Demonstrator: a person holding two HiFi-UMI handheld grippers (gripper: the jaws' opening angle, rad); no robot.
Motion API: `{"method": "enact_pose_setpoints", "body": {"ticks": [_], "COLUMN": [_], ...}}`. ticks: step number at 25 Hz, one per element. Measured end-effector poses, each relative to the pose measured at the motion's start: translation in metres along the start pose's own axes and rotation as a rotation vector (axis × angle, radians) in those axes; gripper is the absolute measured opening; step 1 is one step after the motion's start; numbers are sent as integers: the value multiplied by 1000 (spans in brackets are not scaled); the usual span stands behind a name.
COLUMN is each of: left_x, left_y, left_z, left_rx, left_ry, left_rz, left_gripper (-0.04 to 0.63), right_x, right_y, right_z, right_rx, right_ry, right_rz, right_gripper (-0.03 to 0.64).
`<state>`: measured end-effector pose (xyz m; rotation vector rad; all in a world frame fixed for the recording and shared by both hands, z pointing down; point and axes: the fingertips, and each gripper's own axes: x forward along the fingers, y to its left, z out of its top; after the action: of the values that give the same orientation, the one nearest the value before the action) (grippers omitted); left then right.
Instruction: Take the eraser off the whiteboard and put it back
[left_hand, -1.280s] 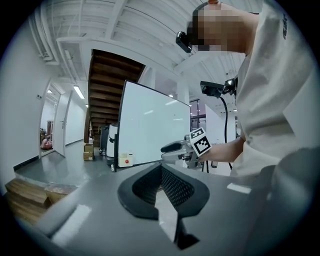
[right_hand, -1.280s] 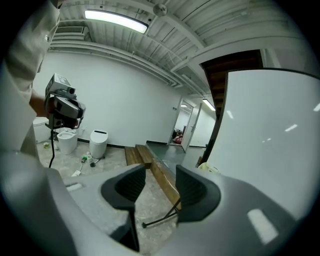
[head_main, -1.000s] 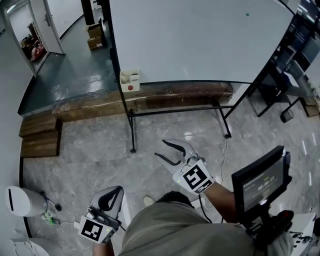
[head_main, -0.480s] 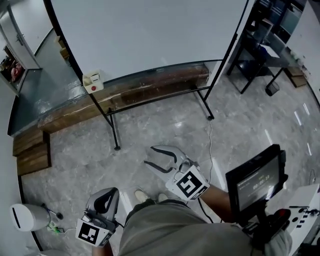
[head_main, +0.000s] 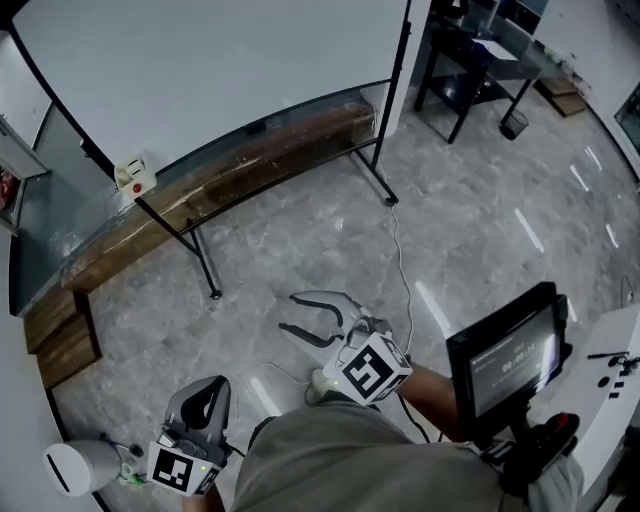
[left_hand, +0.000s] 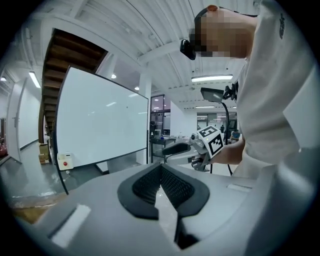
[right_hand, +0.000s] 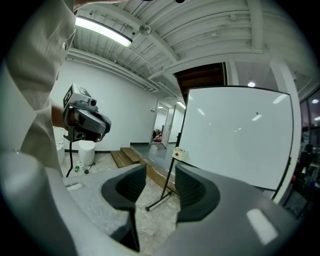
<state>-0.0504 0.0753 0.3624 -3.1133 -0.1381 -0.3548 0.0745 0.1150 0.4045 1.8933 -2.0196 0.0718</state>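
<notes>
The eraser looks like a small white block with a red dot, stuck at the lower left corner of the whiteboard. It also shows in the left gripper view, eraser, and in the right gripper view, eraser. Both grippers are far from it, low by the person's body over the floor. My right gripper stands open with nothing between its jaws. My left gripper is shut and empty, its pads pressed together.
The whiteboard stands on a black frame with feet on the grey stone floor. A wooden step lies behind and left of it. A white bin sits at lower left, a monitor on a stand at right, and a cable crosses the floor.
The head view has swung right: the whiteboard and eraser slid left and up in the picture. Both grippers stayed low near the body, and the right one drifted slightly left.
</notes>
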Motion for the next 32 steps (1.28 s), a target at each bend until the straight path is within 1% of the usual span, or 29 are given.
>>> {"method": "enact_pose_setpoints", "body": {"ticks": [4, 7, 10, 14, 18, 22, 24, 28, 30, 32], "left_x": [-1, -17, -46, -99, -156, -206, -233, -291, -299, -294], "left_y": [-36, -55, -62, -67, -69, -73, -82, -118, -129, -132], "left_z": [18, 21, 16, -4, -21, -44, -53, -61, -63, -64], "left_rx": [28, 36, 32, 12, -11, -28, -33, -39, -39, -37], "left_ry": [-17, -33, -54, -62, -71, -71, -70, -70, -76, -83], "left_rz": [-70, -111, -130, -139, -131, -131, -136, -150, -159, -167], "left_gripper": [6, 6, 6, 6, 6, 6, 6, 6, 6, 6], "right_x": [-48, -70, -76, -78, -79, -81, -88, -121, -132, -136], "right_y": [3, 23, 58, 114, 173, 227, 256, 319, 331, 329], "right_z": [6, 14, 24, 36, 54, 61, 66, 84, 85, 82], "right_rx": [19, 28, 36, 17, 13, 7, 8, 10, 4, 2], "right_ry": [12, 10, -10, 24, 51, 72, 79, 83, 91, 94], "right_rz": [-64, -88, -85, -88, -82, -80, -85, -97, -100, -111], "right_gripper": [183, 183, 183, 183, 179, 178, 178, 178, 177, 176]}}
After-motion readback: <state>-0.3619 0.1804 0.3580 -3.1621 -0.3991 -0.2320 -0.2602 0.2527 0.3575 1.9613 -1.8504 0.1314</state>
